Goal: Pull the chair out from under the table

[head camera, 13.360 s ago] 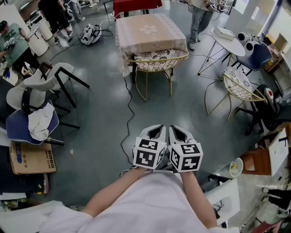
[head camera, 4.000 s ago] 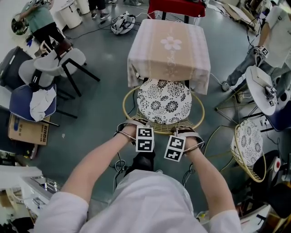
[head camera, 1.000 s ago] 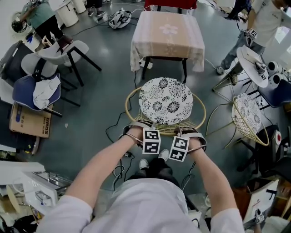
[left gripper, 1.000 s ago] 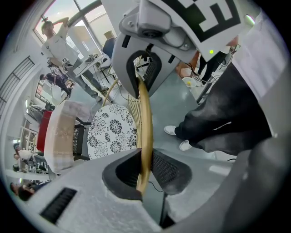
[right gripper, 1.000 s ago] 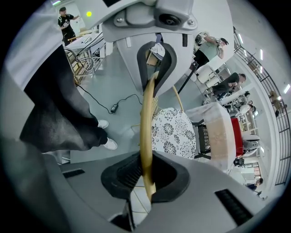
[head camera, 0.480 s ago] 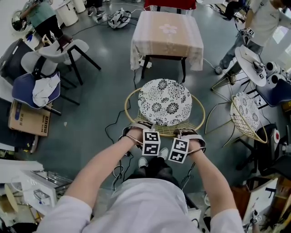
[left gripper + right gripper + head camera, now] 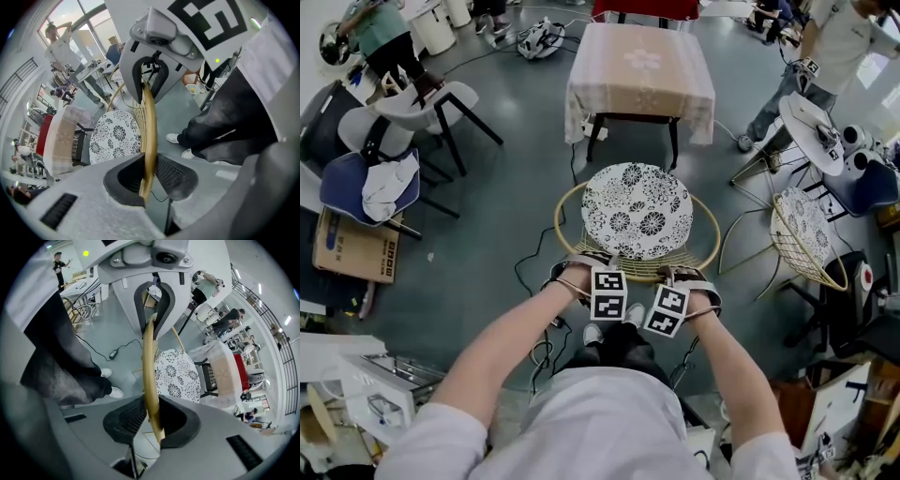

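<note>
Left gripper (image 7: 149, 176), right gripper (image 7: 152, 420) both clamping chair (image 7: 637, 202) back rim — chair standing just outside table (image 7: 639, 66).

A cardboard box (image 7: 352, 248) lies at nine o'clock, with a blue chair (image 7: 342, 183) under what looks like white cloth (image 7: 389, 187) at ten. A spare wire chair (image 7: 802, 230) stands at three, and a round white table (image 7: 806, 117) at two.

Room all round the chair (image 7: 637, 211), mostly
Bare floor (image 7: 506, 216) gap between it and the worktop (image 7: 639, 70); wire chair (image 7: 806, 234) near on the right, white chairs (image 7: 422, 103) well apart left, cable (image 7: 113, 354) by the person's shoes (image 7: 592, 334).
</note>
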A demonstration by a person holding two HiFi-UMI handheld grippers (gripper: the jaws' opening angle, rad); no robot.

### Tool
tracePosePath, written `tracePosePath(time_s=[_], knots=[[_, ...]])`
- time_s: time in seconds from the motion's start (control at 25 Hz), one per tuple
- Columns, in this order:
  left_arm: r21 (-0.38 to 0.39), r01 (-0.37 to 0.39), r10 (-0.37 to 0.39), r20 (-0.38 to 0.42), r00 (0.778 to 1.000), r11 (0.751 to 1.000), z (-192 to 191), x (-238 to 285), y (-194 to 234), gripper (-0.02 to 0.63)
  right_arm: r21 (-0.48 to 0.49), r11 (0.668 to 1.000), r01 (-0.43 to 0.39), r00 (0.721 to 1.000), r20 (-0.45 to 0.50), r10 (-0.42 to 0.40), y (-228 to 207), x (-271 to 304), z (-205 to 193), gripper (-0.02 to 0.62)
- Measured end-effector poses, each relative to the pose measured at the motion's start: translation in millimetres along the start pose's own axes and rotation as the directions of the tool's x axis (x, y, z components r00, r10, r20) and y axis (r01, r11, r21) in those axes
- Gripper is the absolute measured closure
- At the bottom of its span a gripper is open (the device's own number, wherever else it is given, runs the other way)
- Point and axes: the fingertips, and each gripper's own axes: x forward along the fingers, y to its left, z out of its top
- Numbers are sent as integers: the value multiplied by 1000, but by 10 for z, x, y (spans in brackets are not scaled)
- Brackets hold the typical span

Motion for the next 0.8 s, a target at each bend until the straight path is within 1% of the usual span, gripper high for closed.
tracePosePath(time_s=[0.04, 0.12, 0.16, 0.24, 0.32, 0.44, 0.6, 0.68, 0.8], knots=[[-15, 0, 0, 17, 1000, 1000, 1, -6, 1, 546, 21, 1000, -3, 1000, 2, 3, 3, -2, 7, 547], [-52, 1, 1, 53, 999, 999, 1, -16, -6, 540, 60, 998, -8, 1000, 7, 7, 6, -14, 31, 501], [-68, 5, 0, 67, 998, 998, 2, -19, -19, 524, 77, 997, -6, 1000, 11, 6, 7, -24, 42, 490], [-92, 15, -7, 87, 996, 996, 13, -25, -51, 484, 114, 993, -3, 1000, 22, 0, 9, -50, 58, 483], [-122, 20, -7, 108, 994, 992, 23, -34, -64, 457, 151, 988, 1, 999, 31, -6, 4, -80, 73, 473], [-172, 15, 10, 142, 990, 985, 45, -47, -50, 443, 185, 982, 33, 998, 42, -42, -45, -144, 91, 469], [-192, -15, 49, 174, 983, 981, 72, -107, -21, 443, 223, 973, 56, 994, 77, -75, -58, -234, 184, 469], [-225, -29, 75, 198, 977, 974, 96, -163, 12, 443, 260, 963, 65, 991, 94, -92, -73, -282, 227, 469], [-318, -29, 114, 254, 961, 948, 139, -268, 59, 443, 344, 937, 65, 985, 128, -116, -84, -333, 279, 471]])
